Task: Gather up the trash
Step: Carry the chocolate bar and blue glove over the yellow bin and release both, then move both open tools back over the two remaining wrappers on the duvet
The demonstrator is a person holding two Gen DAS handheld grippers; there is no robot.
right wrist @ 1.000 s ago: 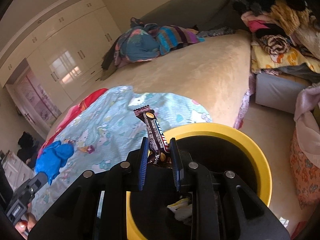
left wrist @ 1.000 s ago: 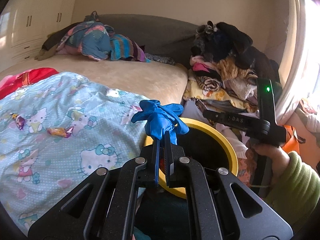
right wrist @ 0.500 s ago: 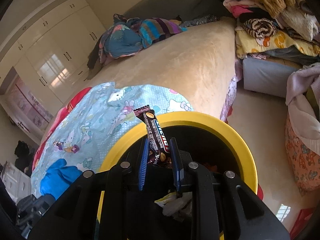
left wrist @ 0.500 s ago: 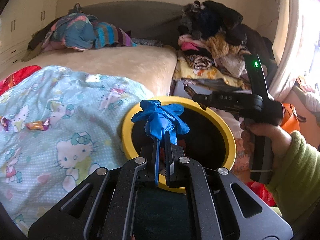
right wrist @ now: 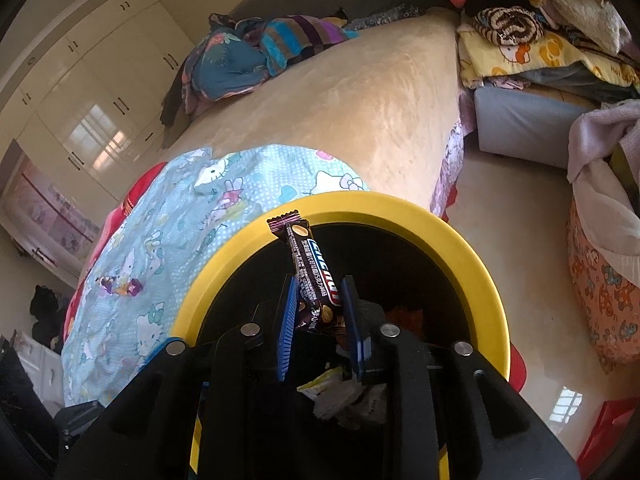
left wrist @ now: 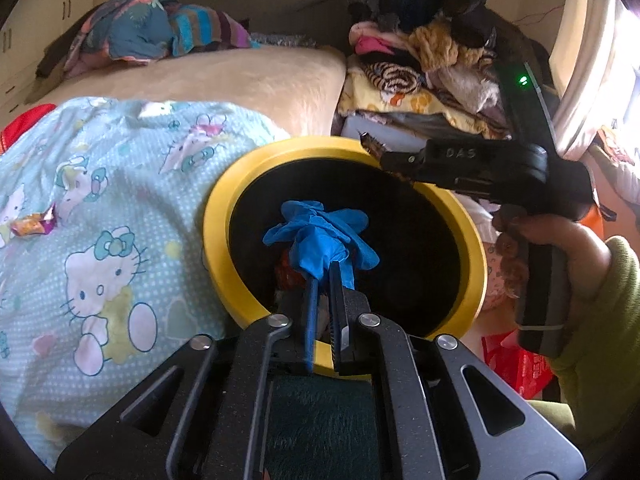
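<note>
My left gripper (left wrist: 325, 272) is shut on a crumpled blue glove (left wrist: 320, 236) and holds it over the black inside of the yellow-rimmed bin (left wrist: 218, 216). My right gripper (right wrist: 318, 292) is shut on a brown chocolate bar wrapper (right wrist: 310, 270), held upright over the same bin (right wrist: 472, 264). Paper and orange trash (right wrist: 344, 396) lie inside the bin. The right gripper body also shows in the left wrist view (left wrist: 480, 168), above the bin's far rim. Candy wrappers (left wrist: 34, 224) lie on the Hello Kitty blanket, and one also shows in the right wrist view (right wrist: 120, 286).
The bin stands beside the bed with a Hello Kitty blanket (left wrist: 100, 208) and a beige cover (right wrist: 340, 100). A heap of clothes (left wrist: 420, 48) is piled at the right. A red bag (left wrist: 516, 364) lies on the floor. White wardrobes (right wrist: 92, 92) stand at the back.
Both grippers have moved in over the bin mouth with their trash still held. The glove now hangs over the bin's inside instead of over its near rim.
</note>
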